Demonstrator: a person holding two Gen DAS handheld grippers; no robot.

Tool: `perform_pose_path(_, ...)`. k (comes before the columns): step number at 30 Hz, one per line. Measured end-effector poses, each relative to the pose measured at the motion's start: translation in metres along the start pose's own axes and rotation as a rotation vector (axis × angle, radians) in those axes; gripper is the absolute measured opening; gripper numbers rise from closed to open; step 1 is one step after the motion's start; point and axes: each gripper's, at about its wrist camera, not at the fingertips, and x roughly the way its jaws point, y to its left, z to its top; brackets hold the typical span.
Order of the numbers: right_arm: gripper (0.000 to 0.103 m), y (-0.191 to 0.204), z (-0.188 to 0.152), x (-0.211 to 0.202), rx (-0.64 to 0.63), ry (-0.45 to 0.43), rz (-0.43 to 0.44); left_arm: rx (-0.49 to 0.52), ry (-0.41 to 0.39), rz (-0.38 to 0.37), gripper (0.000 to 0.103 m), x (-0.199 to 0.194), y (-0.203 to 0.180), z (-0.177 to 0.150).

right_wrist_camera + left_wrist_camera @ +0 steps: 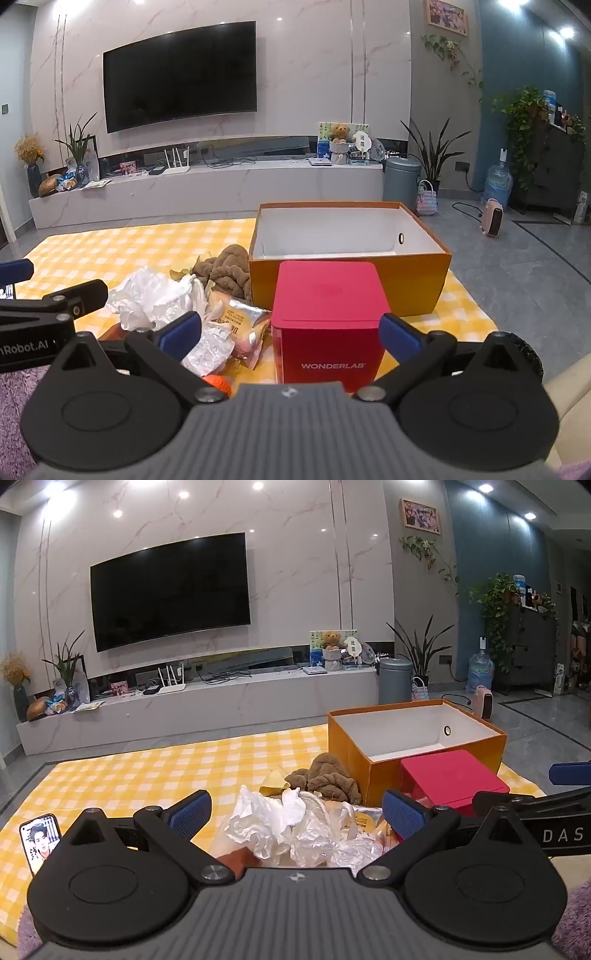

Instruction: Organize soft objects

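A heap of soft things lies on the yellow checked cloth (129, 775): crumpled white plastic bags (273, 819) (155, 295), foil snack packets (236, 317) and a brown knitted cloth (328, 775) (229, 269). My left gripper (297, 814) is open, its blue pads on either side of the white bags and short of touching them. My right gripper (291, 334) is open too, with the red box (328, 321) between and beyond its fingers. An empty orange box (351, 280) (417, 738) with a white inside stands behind the red box (450, 779).
A phone (40, 840) lies on the cloth at the left. Something small and orange (218, 382) shows near my right gripper's base. Beyond the cloth are a TV bench (221, 698), a grey bin (400, 177) and grey floor. Purple fuzzy fabric (14, 398) borders the near edge.
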Motion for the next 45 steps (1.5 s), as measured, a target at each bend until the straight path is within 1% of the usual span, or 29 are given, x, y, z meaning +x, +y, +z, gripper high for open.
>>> perform_pose_path(7, 0.100, 0.001, 0.001, -0.001, -0.005, -0.008, -0.016, -0.001, 0.001, -0.012, 0.103, -0.001, 0.002, 0.000)
perform_pose_path(8, 0.100, 0.001, -0.003, 0.000, -0.004, -0.008, -0.016, -0.003, 0.003, -0.014, 0.103, -0.001, 0.003, 0.000)
perform_pose_path(9, 0.100, 0.001, -0.004, -0.001, -0.003, -0.007, -0.015, 0.003, 0.007, 0.003, 0.103, 0.003, 0.003, -0.001)
perform_pose_path(12, 0.100, 0.002, -0.005, -0.001, -0.004, -0.013, -0.023, -0.002, 0.012, -0.001, 0.103, 0.004, 0.004, -0.001)
perform_pose_path(13, 0.100, 0.001, -0.005, -0.002, -0.004, -0.016, -0.027, 0.006, 0.009, 0.001, 0.103, 0.003, 0.000, -0.003)
perform_pose_path(17, 0.100, 0.001, -0.003, -0.001, -0.008, 0.002, -0.028, 0.001, 0.027, -0.007, 0.103, 0.010, 0.000, -0.007)
perform_pose_path(28, 0.100, 0.000, -0.003, 0.004, -0.006, 0.019, -0.035, 0.002, 0.043, -0.012, 0.103, 0.010, 0.001, -0.007)
perform_pose_path(45, 0.100, 0.001, -0.004, 0.005, -0.002, 0.020, -0.034, -0.001, 0.046, -0.015, 0.103, 0.011, 0.000, -0.008)
